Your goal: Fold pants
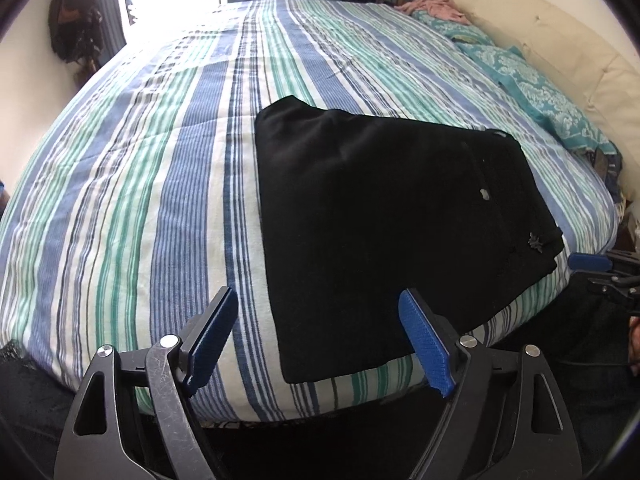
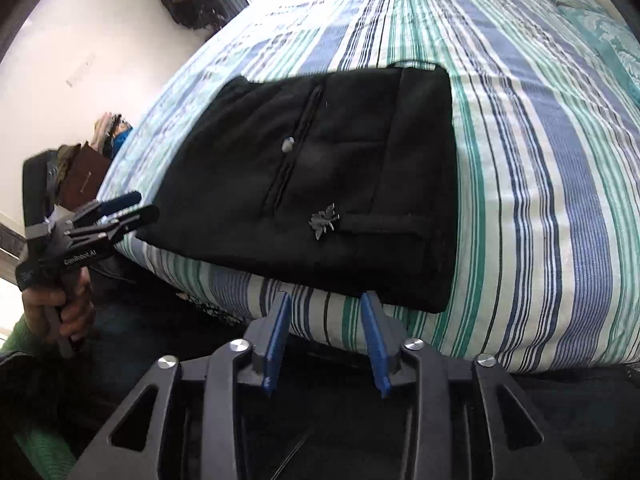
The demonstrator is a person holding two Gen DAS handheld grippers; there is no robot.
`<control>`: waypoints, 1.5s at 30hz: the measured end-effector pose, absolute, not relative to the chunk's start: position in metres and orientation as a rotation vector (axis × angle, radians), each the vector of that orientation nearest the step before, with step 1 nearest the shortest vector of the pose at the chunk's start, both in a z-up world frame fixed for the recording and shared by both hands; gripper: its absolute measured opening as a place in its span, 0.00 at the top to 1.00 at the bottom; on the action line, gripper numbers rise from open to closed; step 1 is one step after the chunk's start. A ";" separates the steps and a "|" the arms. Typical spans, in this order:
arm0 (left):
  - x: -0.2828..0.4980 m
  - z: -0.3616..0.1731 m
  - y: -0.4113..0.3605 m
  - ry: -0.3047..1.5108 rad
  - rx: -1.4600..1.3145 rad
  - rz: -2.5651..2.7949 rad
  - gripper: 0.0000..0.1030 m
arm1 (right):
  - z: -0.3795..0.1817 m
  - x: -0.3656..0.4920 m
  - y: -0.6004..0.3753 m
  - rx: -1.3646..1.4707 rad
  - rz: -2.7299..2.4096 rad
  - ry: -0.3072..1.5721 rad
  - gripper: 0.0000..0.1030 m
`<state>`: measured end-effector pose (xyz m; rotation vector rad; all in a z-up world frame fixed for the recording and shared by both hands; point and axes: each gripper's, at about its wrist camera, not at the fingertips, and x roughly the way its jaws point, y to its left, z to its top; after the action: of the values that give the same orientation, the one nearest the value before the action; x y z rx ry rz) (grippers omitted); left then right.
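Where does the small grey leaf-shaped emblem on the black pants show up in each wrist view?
Left wrist: emblem at right, near the black pants' right edge.
Right wrist: emblem at centre, left of a belt loop.
Shared landmark: the pale button on the pants.

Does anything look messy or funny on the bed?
Not much. The black pants lie folded in a tidy block near the bed's edge. Only a pink cloth sits crumpled by the teal pillows, and the headboard looks scuffed.
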<state>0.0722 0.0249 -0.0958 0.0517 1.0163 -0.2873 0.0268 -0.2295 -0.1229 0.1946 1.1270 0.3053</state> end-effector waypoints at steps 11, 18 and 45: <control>0.080 -0.085 0.043 0.995 0.098 -0.105 0.12 | -0.091 0.014 -0.256 0.273 0.106 0.904 0.24; 0.078 -0.083 0.044 0.991 0.144 -0.067 0.12 | -0.092 0.014 -0.246 0.295 0.070 0.896 0.18; 0.168 -0.155 0.050 1.251 -0.286 -0.466 0.11 | -0.193 0.135 -0.305 0.586 0.416 1.155 0.10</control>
<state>0.1682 0.0496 -0.1553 -0.2858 1.2514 -0.4655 0.1348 -0.3049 -0.1926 0.5863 1.1552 0.4157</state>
